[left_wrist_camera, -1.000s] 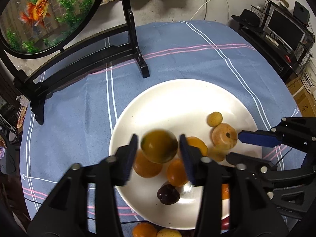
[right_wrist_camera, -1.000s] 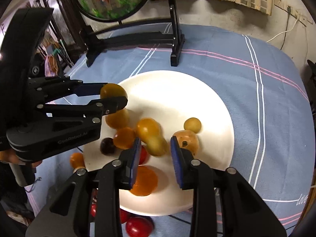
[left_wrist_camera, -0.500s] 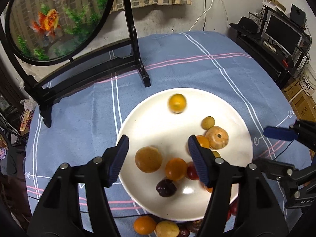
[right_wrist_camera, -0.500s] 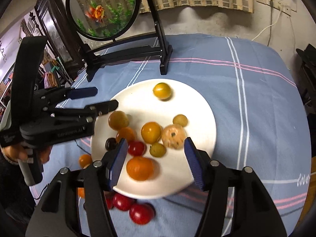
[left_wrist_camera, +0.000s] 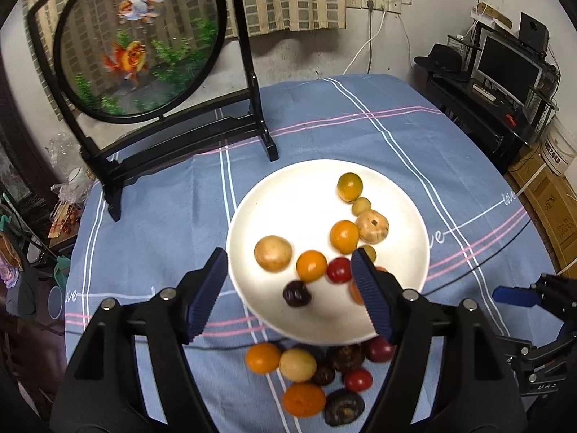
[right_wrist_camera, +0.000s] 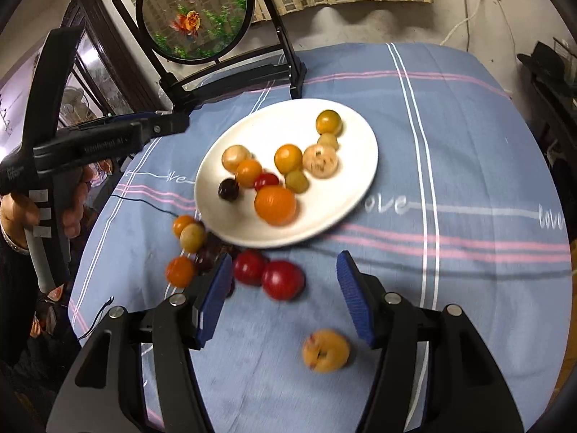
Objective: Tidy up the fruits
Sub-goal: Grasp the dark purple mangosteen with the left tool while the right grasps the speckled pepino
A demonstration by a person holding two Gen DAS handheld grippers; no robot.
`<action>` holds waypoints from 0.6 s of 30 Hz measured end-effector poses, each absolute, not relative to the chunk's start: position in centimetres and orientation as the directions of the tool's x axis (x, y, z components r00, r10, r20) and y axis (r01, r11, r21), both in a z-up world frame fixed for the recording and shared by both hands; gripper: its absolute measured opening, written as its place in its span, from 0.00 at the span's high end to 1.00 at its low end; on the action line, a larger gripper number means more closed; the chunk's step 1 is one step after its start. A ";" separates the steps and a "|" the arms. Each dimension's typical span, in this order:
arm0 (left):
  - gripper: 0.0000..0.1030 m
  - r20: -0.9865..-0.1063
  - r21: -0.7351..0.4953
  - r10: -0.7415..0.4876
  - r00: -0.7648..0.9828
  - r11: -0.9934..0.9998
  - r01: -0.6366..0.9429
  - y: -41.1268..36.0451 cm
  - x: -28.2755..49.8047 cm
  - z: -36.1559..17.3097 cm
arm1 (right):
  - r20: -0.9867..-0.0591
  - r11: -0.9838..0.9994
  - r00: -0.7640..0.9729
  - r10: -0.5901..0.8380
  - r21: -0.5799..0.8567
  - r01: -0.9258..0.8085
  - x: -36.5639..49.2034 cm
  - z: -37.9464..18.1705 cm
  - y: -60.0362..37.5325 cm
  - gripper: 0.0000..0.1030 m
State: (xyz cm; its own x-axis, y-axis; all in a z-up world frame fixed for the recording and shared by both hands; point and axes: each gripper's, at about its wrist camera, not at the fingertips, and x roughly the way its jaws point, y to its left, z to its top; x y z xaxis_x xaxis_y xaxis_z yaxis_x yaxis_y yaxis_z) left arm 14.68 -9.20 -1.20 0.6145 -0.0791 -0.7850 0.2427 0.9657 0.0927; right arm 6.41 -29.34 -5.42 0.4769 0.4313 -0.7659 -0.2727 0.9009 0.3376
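Observation:
A white plate (left_wrist_camera: 317, 187) (right_wrist_camera: 346, 187) on the blue cloth holds several orange, yellow, red and dark fruits. A green-orange fruit (left_wrist_camera: 349, 186) (right_wrist_camera: 328, 121) lies at its far side. More loose fruits (left_wrist_camera: 299, 364) (right_wrist_camera: 281, 279) are piled on the cloth at the plate's near edge. One yellow-pink fruit (right_wrist_camera: 325, 350) lies alone, close below my right gripper. My left gripper (left_wrist_camera: 288, 270) hovers above the plate's near part, its jaws opening and holding nothing. My right gripper (right_wrist_camera: 285, 263) stands open and empty above the red loose fruits.
A round goldfish screen on a black stand (left_wrist_camera: 144, 54) (right_wrist_camera: 194, 11) stands at the table's far left. A desk with a monitor (left_wrist_camera: 508, 72) is beyond the right edge. A thin black cable (right_wrist_camera: 144, 202) crosses the cloth. A hand (right_wrist_camera: 21, 213) holds the left gripper's handle.
The left gripper let go of the green-orange fruit, which rolled to the plate's far side. The right gripper released a small green fruit onto the plate. Both opened and drew back.

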 end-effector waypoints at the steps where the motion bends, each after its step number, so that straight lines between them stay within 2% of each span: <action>1: 0.29 -0.781 0.088 -0.078 0.620 0.969 0.232 -8.9 14.1 -1.0 | -0.762 0.902 0.483 0.430 0.342 -0.263 5.8 -5.6 -29.5 0.41; 5: 0.23 -0.761 0.047 -0.054 0.646 0.989 0.137 -5.5 10.7 -0.9 | -0.765 0.945 0.556 0.326 0.245 -0.218 2.9 -6.2 -29.8 0.41; 12: 0.23 -0.841 0.003 0.030 0.540 0.999 -0.050 2.4 5.3 -5.4 | -0.821 0.958 0.503 0.269 0.175 -0.227 -0.3 -9.7 -29.6 0.41; 18: 0.21 -0.885 -0.014 -0.002 0.466 1.000 -0.021 2.0 2.2 -8.1 | -0.849 0.964 0.476 0.229 0.128 -0.235 -0.4 -11.8 -29.3 0.41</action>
